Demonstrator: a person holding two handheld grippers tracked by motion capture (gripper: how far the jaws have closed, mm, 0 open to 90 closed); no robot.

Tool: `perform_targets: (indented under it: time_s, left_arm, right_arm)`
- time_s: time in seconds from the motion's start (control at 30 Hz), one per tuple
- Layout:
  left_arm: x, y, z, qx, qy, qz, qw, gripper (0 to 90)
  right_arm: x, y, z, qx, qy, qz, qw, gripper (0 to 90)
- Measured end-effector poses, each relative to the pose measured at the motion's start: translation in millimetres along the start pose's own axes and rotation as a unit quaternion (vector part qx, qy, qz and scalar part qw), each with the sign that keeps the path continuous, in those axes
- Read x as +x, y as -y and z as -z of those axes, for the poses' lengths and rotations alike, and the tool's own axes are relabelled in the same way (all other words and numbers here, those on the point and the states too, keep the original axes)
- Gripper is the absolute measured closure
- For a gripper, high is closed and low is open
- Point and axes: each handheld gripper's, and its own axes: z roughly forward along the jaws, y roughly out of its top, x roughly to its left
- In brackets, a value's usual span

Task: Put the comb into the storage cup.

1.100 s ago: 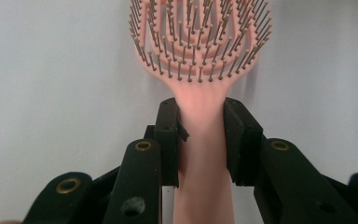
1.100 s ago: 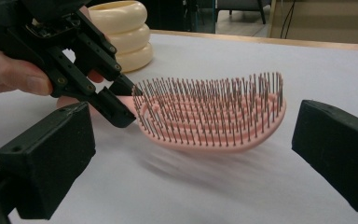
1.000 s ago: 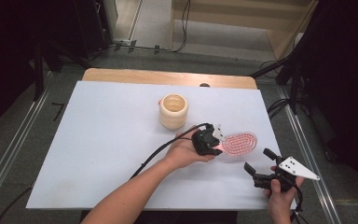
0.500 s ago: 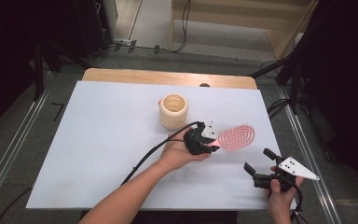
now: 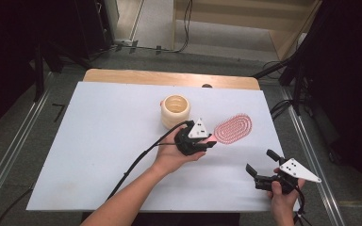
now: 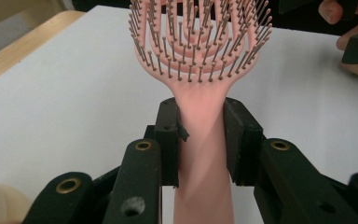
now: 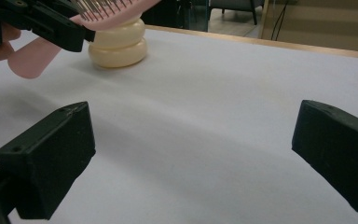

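Observation:
A pink hairbrush [image 5: 233,128] with an oval bristled head is held off the white table, right of centre. My left gripper [image 5: 209,141] is shut on its handle; in the left gripper view the two black pads clamp the pink handle [image 6: 200,140] just below the bristled head [image 6: 200,37]. A cream ribbed cup [image 5: 175,110] stands upright just behind and to the left of that gripper. My right gripper [image 5: 259,165] rests near the table's front right corner, open, nothing between its fingers. The right gripper view shows the hairbrush [image 7: 107,14] raised in front of the cup [image 7: 118,44].
The white table sheet [image 5: 99,141] lies over a wooden tabletop whose far edge [image 5: 169,77] shows. A black cable [image 5: 136,162] trails from the left gripper toward the front edge. Metal rails and floor cables surround the table.
The left gripper has carried the hairbrush up and back-left, toward the cup; the brush head now sits farther from the front edge. The right gripper has stayed put.

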Motion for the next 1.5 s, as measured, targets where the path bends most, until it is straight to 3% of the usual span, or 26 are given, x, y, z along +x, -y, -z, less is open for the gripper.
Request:
perform_targets:
  time_s: [0.43, 0.63, 0.77, 1.2, 1.3, 1.5]
  left_arm:
    - [1.5, 16.8, 24.3, -0.049, -0.035, 0.029, 0.9978, 70.5]
    - [2.4, 22.4, 32.9, -0.063, -0.047, 0.037, 0.9962, 70.5]
    - [2.8, 23.7, 38.9, -0.073, -0.056, 0.037, 0.9950, 70.5]
    - [3.8, 28.3, 51.7, -0.089, -0.073, 0.037, 0.9927, 70.5]
    - [4.4, 29.2, 53.7, -0.094, -0.076, 0.040, 0.9919, 70.5]
    - [4.6, 31.0, 57.2, -0.100, -0.081, 0.041, 0.9909, 70.5]
  right_arm:
    - [-3.4, -5.1, 5.0, -0.012, -0.009, -0.022, 0.9996, 0.0]
    - [3.4, -21.5, 7.8, -0.030, -0.049, -0.056, 0.9968, 0.0]
    - [7.3, -29.7, 7.4, -0.035, -0.056, -0.057, 0.9962, 0.0]
    - [25.6, -65.1, -8.8, -0.029, -0.070, -0.064, 0.9951, 0.0]
    - [31.1, -75.4, -17.5, -0.028, -0.080, -0.084, 0.9928, 0.0]
    - [37.4, -88.8, -27.4, -0.028, -0.090, -0.097, 0.9908, 0.0]
